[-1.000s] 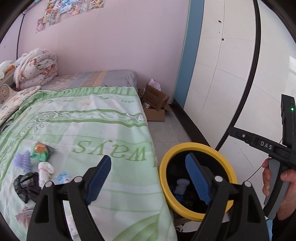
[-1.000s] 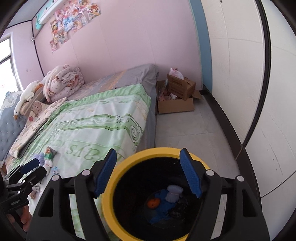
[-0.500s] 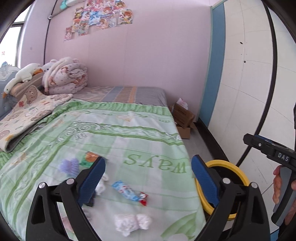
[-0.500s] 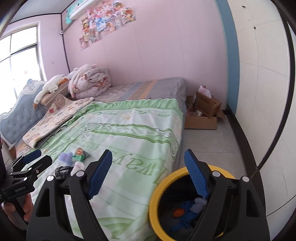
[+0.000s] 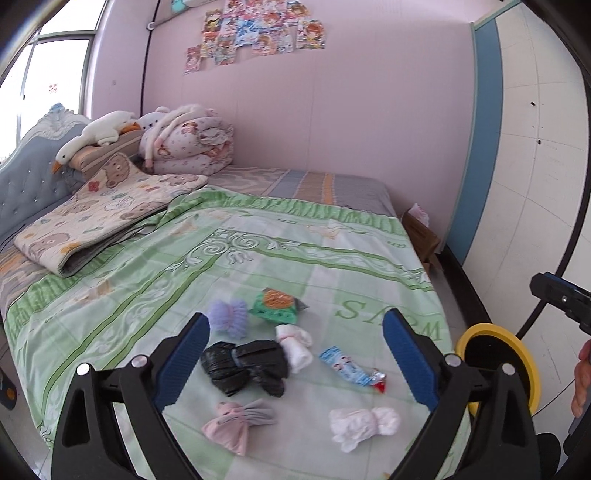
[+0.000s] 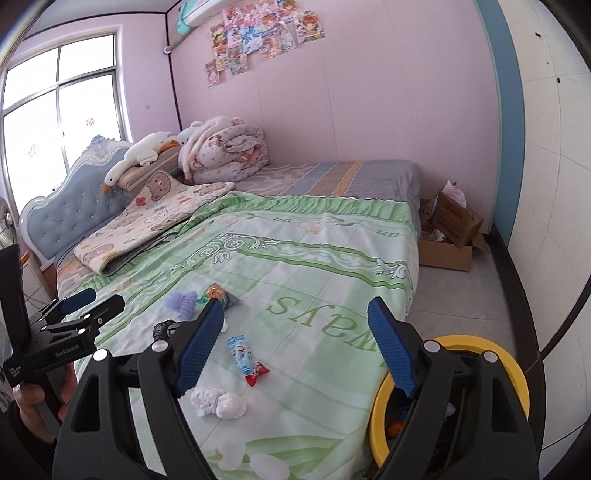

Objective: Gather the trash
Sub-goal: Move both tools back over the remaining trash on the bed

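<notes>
The green bedspread [image 6: 303, 266] carries large green letters, seen upside down from the right wrist view; they read "ways", with a further letter hidden behind the blue finger pad. In the left wrist view only part of the word shows. Small script near its far edge is too small to read. White lettering on the left gripper's [image 6: 74, 310] body is blurred. The wall posters [image 5: 255, 31] show no readable text.

Both cams sit right behind their own blue-padded fingers and look down the bed toward the headboard [image 5: 26, 184] and pink wall. The left wrist view hangs near the trash pile on the green bedspread [image 5: 280, 251], angled down. The right wrist view sits further right, over the yellow-rimmed bin [image 6: 472, 343]. Shared: bedspread, blue candy wrapper [image 5: 347, 367], posters, and the bin.
</notes>
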The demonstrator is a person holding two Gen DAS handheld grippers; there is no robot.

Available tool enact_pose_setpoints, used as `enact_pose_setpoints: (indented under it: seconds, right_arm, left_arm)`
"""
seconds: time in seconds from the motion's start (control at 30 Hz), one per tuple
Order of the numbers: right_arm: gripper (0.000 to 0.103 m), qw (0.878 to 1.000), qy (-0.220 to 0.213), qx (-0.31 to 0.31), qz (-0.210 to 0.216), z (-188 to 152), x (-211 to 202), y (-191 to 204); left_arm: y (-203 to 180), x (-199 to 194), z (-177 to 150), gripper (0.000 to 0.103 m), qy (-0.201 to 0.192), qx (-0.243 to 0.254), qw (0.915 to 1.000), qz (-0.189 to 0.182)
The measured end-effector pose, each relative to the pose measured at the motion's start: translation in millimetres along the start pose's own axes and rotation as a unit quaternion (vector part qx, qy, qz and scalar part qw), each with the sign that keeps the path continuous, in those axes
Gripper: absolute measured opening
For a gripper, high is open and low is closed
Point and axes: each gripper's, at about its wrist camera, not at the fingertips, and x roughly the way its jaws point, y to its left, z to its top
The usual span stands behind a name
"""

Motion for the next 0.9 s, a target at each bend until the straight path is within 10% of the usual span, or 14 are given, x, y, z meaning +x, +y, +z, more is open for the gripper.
enact_pose_setpoints:
  seconds: [0.9]
  right_arm:
    - [0.077, 0.994, 0.092, -0.043, 0.048, -70, 75, 65]
  left_arm:
    - [71, 31, -68, 0.091, 0.065, -0.045, 0.9958, 0.047]
